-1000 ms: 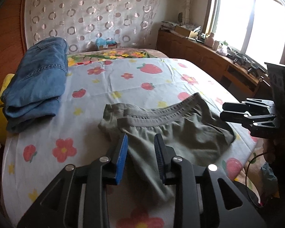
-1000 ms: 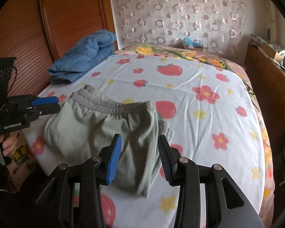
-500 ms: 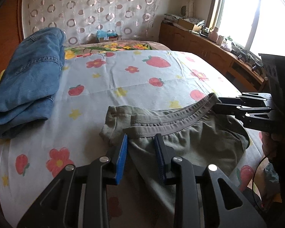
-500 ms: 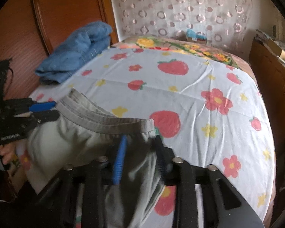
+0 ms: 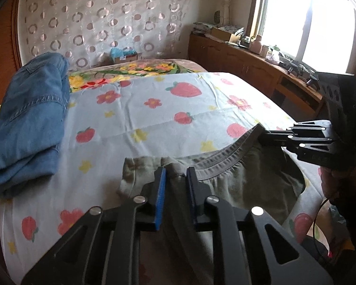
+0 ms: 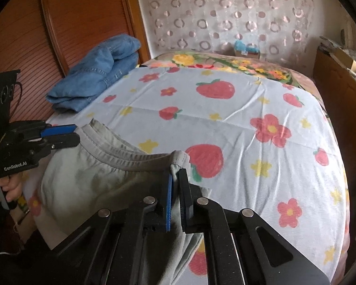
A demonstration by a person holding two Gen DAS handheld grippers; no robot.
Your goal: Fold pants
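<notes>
The grey-green pants (image 5: pixel 237 180) lie on the bed (image 5: pixel 154 118), at its near edge, with the ribbed waistband toward the middle of the bed and the legs hanging over the edge toward the person. The bed is covered by a pale sheet printed with strawberries and flowers.

The left gripper (image 5: pixel 174 175) has just been closing its jaws, and they now pinch a bunched corner of the waistband at one end of the pants. The right gripper (image 6: pixel 176 175) has also just been closing; its jaws are clamped tight on the other end of the waistband, with the cloth squeezed between the blue pad and the black one. The waistband runs slack between the two grips and sags slightly in the middle. A hand (image 6: pixel 10 186) grips the handle of the left gripper, seen in the right wrist view.

A folded pair of blue jeans (image 5: pixel 28 123) sits on the bed well apart from the pants, against the wooden headboard (image 6: pixel 66 30). Beyond the far end of the bed stands a small cardboard box (image 5: pixel 124 57) with something light blue in it; what it is cannot be made out. A wooden sideboard (image 5: pixel 249 71) under the window (image 5: pixel 308 21) carries clutter too small to tell.
</notes>
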